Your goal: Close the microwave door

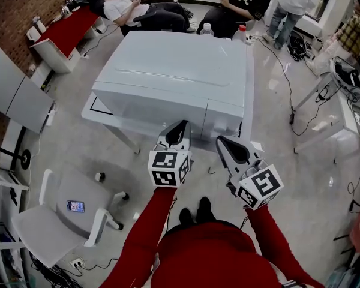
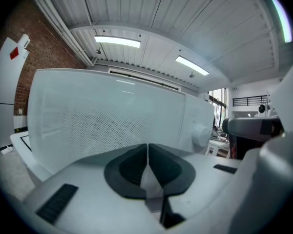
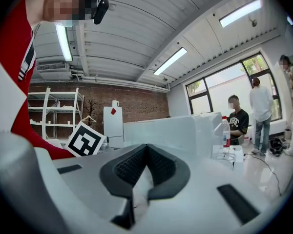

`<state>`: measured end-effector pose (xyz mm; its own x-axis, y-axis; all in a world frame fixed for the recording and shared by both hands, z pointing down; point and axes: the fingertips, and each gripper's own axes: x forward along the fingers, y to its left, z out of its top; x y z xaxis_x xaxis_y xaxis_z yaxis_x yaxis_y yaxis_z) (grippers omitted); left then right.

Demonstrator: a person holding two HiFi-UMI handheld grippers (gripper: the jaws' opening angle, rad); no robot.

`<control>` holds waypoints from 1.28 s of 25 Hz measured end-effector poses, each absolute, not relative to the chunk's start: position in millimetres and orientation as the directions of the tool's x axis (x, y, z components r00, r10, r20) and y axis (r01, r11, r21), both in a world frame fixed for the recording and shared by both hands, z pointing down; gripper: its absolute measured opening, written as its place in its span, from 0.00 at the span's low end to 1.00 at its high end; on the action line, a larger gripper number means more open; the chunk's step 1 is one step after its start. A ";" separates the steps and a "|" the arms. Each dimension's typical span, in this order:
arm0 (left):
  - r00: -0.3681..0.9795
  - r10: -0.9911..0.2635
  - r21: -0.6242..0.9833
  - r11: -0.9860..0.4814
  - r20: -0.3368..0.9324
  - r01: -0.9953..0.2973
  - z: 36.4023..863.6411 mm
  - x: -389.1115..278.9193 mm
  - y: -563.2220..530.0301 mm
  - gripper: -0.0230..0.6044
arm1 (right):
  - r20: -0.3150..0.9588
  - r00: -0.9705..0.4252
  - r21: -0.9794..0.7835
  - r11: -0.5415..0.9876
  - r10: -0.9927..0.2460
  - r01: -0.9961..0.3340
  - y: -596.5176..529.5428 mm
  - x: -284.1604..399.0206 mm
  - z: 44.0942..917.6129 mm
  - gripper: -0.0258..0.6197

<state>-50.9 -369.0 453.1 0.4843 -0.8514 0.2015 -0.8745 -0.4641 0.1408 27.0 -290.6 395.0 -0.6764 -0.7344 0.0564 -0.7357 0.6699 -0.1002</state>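
Microwave (image 1: 174,71) door (image 2: 102,118) sits flush, closed. Left gripper (image 2: 147,147) faces it closely. Right gripper (image 3: 146,149) is alongside. Both sets of fingers are pressed together, empty.

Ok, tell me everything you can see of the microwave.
The microwave is a glossy white box, upright on a white table, front toward the person. Its door, with a dotted mesh window, fills the front's left part and looks shut, flush with the control panel, which carries a round knob. The left hand-held gripper and right hand-held gripper, jaws together, sit just before that front; whether either touches it is unclear.
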 end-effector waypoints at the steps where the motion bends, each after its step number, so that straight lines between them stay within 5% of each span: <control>1: 0.485 -0.851 0.139 -0.465 0.202 -0.874 453.1 -50.8 -368.8 0.07 | 0.057 -0.674 -0.101 0.667 -0.737 -0.738 -289.8 28.4 394.9 0.06; 14: 0.598 -0.790 0.085 -0.592 0.139 -0.802 435.7 -60.7 -293.2 0.05 | 0.020 -0.703 -0.116 0.697 -0.711 -0.708 -266.8 29.7 394.8 0.06; 32: 0.555 -0.820 0.116 -0.543 0.139 -0.832 427.9 -89.4 -267.9 0.05 | 0.039 -0.689 -0.134 0.680 -0.724 -0.721 -259.6 34.3 408.3 0.05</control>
